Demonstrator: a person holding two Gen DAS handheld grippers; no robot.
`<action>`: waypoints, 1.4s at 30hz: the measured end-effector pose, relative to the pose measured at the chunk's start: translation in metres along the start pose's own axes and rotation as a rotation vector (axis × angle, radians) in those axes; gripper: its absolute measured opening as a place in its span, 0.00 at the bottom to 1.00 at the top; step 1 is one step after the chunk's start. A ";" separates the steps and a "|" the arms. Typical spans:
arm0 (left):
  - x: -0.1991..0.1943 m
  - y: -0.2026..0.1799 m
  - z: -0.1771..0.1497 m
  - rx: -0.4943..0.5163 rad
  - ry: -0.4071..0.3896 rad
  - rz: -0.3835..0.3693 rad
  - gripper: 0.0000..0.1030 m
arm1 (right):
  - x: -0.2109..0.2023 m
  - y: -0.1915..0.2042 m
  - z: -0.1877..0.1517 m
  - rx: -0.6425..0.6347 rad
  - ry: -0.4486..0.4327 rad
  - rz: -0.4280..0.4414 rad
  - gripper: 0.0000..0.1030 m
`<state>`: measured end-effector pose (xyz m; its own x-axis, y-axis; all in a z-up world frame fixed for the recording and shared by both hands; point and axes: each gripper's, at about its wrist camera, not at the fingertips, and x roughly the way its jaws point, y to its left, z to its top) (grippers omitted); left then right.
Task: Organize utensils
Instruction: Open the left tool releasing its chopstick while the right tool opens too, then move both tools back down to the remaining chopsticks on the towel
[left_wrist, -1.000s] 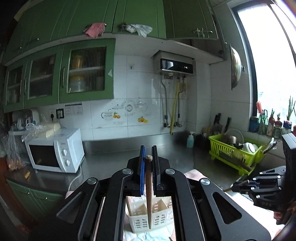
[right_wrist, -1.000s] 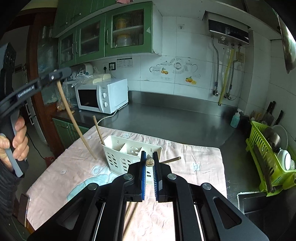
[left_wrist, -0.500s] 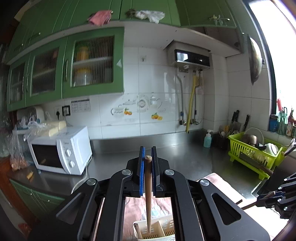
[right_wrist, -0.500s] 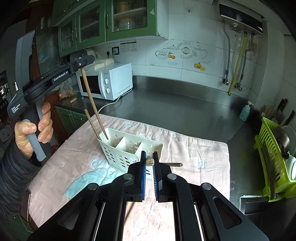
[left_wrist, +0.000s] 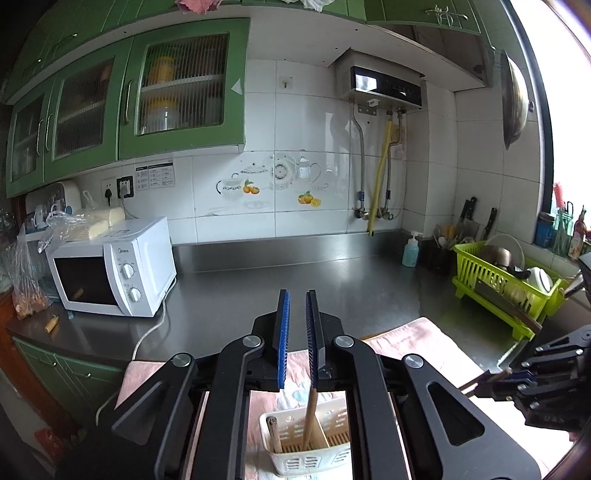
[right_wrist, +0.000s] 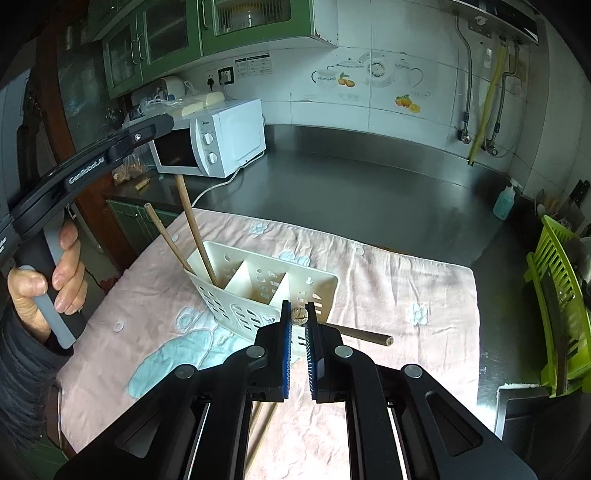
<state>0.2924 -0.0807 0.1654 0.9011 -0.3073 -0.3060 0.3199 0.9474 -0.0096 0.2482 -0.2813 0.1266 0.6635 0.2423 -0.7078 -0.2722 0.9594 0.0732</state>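
Note:
A white slotted utensil caddy (right_wrist: 236, 306) stands on a pink cloth (right_wrist: 388, 280). Two wooden chopsticks (right_wrist: 192, 221) lean in its left compartment. Just above them is my left gripper (left_wrist: 297, 295), its jaws opening with nothing between the pads; the taller chopstick (left_wrist: 308, 417) stands free in the caddy (left_wrist: 314, 456) below. My right gripper (right_wrist: 299, 306) is shut on the end of another chopstick (right_wrist: 299, 315), close to the caddy's near wall. A further chopstick (right_wrist: 362, 332) lies on the cloth just right of the gripper. In the left wrist view the right gripper (left_wrist: 513, 376) shows at the right edge.
A hand (right_wrist: 55, 266) holds the left gripper's handle at the left. A white microwave (left_wrist: 114, 269) sits at the back left of the steel counter (right_wrist: 351, 184). At the right stand a green dish rack (left_wrist: 495, 288) and a soap bottle (left_wrist: 410, 251).
The left gripper let go of its chopstick, which now stands in the caddy's left compartment beside the other one. Both grippers came lower and nearer the caddy. The right one still holds its chopstick.

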 end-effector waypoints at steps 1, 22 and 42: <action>-0.004 -0.001 -0.001 0.004 0.000 0.001 0.17 | -0.001 -0.002 0.001 0.009 -0.010 -0.003 0.09; -0.148 -0.012 -0.102 0.025 0.122 0.077 0.34 | -0.062 0.052 -0.131 -0.012 -0.107 -0.054 0.20; -0.183 -0.049 -0.278 0.053 0.377 0.085 0.34 | -0.016 0.089 -0.290 0.112 0.027 -0.074 0.20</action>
<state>0.0304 -0.0455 -0.0431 0.7577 -0.1642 -0.6317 0.2723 0.9591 0.0773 0.0111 -0.2419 -0.0590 0.6593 0.1681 -0.7328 -0.1434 0.9849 0.0970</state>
